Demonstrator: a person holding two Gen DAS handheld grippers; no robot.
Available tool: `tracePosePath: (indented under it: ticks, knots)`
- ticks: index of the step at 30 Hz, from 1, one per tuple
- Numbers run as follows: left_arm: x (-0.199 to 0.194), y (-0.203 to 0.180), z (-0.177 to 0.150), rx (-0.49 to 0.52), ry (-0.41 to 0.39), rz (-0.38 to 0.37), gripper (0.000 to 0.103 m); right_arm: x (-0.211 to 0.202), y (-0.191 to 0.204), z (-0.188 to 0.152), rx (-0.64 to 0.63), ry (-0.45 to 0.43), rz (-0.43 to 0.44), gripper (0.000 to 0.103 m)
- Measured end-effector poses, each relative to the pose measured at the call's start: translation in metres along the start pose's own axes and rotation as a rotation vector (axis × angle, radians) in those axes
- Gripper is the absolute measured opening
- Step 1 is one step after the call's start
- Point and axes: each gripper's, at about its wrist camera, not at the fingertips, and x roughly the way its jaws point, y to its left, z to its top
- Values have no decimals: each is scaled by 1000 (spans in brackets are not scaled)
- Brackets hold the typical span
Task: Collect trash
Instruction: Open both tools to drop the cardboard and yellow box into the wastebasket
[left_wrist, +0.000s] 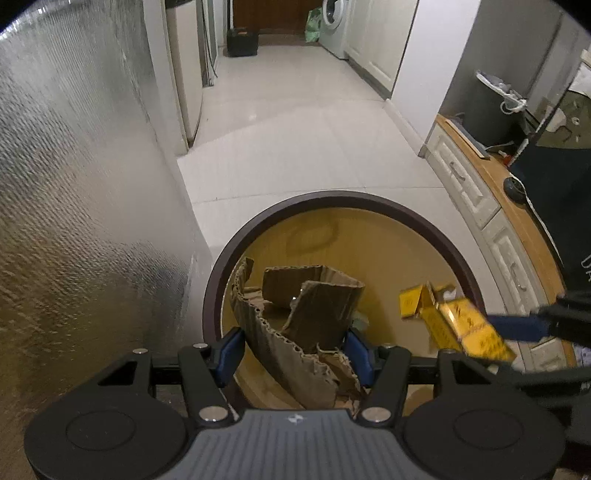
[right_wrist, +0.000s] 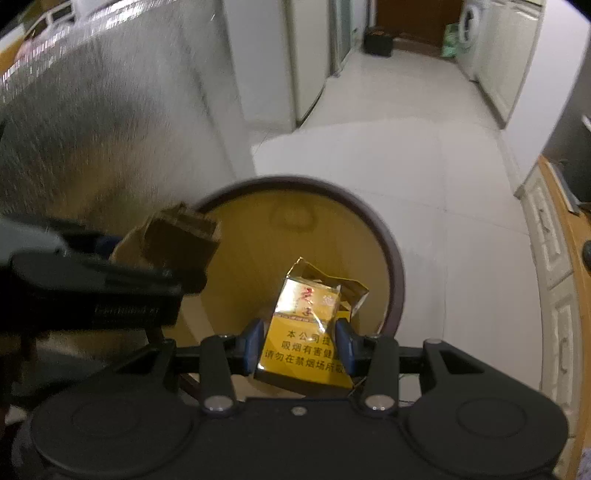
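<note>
The left hand-held gripper (left_wrist: 295, 345) tilts steeply downward, its blue pads pressed on torn cardboard (left_wrist: 306, 314). The right hand-held gripper (right_wrist: 300, 341), just beside it and angled down alike, clamps a yellow cigarette pack (right_wrist: 304, 332) between its pads.

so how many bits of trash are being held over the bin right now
2. A torn corrugated cardboard piece sits in the left claw, and a yellow cigarette pack in the right claw, both above the round bin. The bin looks empty, though its bottom is partly hidden.
</note>
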Motion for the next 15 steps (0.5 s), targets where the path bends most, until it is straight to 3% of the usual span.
tracePosePath:
  ticks: [11,13,15]
  knots:
    - [31,5,8,-18,47,-30,61,35,8,9,-78,130,96,44]
    - [34,5,6,-17,55,-34,61,37,7,10,-81,139,117,46]
    - [36,5,3,-20,63,-39,61,39,8,11,-91,146,118,56]
